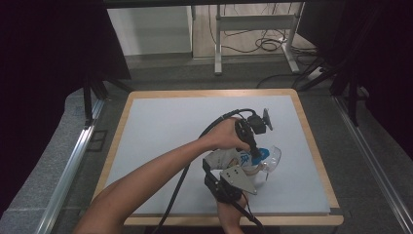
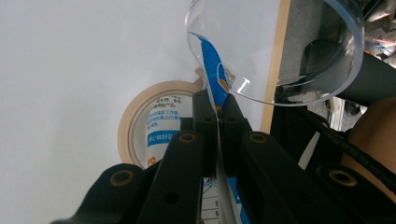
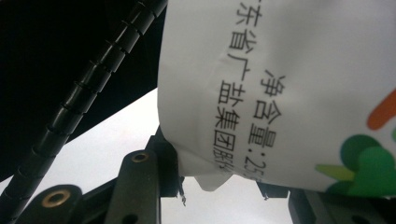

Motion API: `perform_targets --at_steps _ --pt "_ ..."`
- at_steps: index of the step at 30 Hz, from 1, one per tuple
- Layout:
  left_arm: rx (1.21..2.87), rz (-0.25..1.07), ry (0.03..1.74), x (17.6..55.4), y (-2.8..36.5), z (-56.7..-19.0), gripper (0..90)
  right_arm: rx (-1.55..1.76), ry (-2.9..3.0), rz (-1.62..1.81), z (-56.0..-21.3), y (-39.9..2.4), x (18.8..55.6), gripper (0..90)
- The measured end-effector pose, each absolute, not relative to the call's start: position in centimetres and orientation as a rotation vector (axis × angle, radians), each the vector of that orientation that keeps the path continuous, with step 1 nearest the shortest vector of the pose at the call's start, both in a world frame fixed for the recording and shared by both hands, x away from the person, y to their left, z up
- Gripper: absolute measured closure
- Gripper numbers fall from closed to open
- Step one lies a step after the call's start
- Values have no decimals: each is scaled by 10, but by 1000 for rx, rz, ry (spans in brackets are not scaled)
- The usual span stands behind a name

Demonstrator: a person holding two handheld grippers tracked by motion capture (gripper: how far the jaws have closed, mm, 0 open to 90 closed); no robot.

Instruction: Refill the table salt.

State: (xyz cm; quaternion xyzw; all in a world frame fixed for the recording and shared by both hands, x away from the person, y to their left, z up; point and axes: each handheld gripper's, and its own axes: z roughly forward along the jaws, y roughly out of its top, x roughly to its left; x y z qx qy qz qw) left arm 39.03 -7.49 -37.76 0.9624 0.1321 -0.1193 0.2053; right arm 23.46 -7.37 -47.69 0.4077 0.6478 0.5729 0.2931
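Overhead, both grippers meet right of the mat's centre over a white bag with blue print and a clear bowl; the left gripper, reached across from the lower left, sits at the bag's top beside the bowl; the right gripper, with its grey plate, comes up from the near edge under the bag; the bowl tilts just right of the bag, near the mat's right edge; the mat's left half and far part lie bare, and the table's wooden rim runs close on the right.

From the left gripper view, the left gripper is clenched on the bag's thin blue-and-white edge, which rises straight between the jaws; the bowl's rim hangs above them, tipped toward the camera; a tape roll lies flat on the mat just behind the jaws; the wooden rim stands right of it.

From the right gripper view, the bag, white with black characters and green and orange marks, hangs over the right gripper; its lower corner sits between the jaws, yet I cannot tell whether they grip it; a ribbed cable crosses at left.
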Motion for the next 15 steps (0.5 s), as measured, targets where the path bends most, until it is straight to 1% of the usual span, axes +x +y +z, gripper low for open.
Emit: perform_targets --at_steps 15 --pt "2630 -315 364 388 -62 -372 893 1075 1818 1457 -493 -74 240 550"
